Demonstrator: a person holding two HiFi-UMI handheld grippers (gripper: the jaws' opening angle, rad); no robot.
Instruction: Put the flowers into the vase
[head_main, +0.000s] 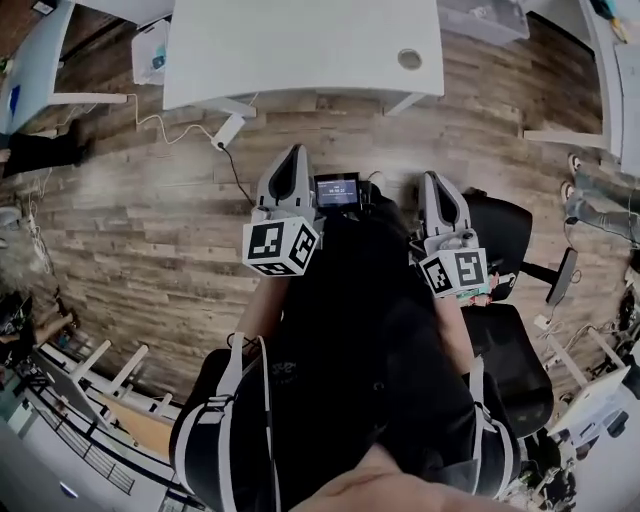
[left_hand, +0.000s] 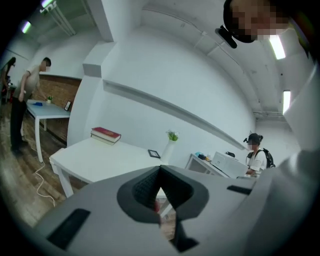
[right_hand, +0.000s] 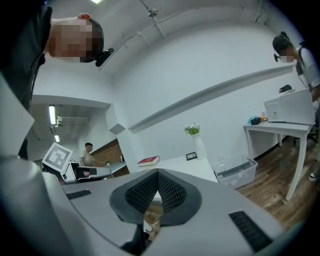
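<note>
where the head view looks down: the left gripper and the right gripper hang side by side over the wooden floor, both pointing to 12 o'clock at a white table.
table edge: its near edge runs across at 12 o'clock, apart from both tips, with bare floor between.
room at the sides: a black chair is just beside the right gripper at 3 o'clock; a cable lies on the floor at 10 o'clock.
left gripper view, jaws: pressed together at the tips, gripping nothing; a small reddish spot in the slit below them is too unclear to name.
left gripper view, vase: the vase stands upright on the far side of the table, at 12 o'clock above the jaws and well apart from them, with the flowers in it.
left gripper view, table top: a red book lies at 10 o'clock; a small frame is just beside the vase.
right gripper view, jaws: closed tight and empty.
right gripper view, vase: at 1 o'clock above the jaws, well apart, upright with the flowers in it.
right gripper view, edges: a clear bin sits on the floor at 3 o'clock, between the table's end and a second table.
</note>
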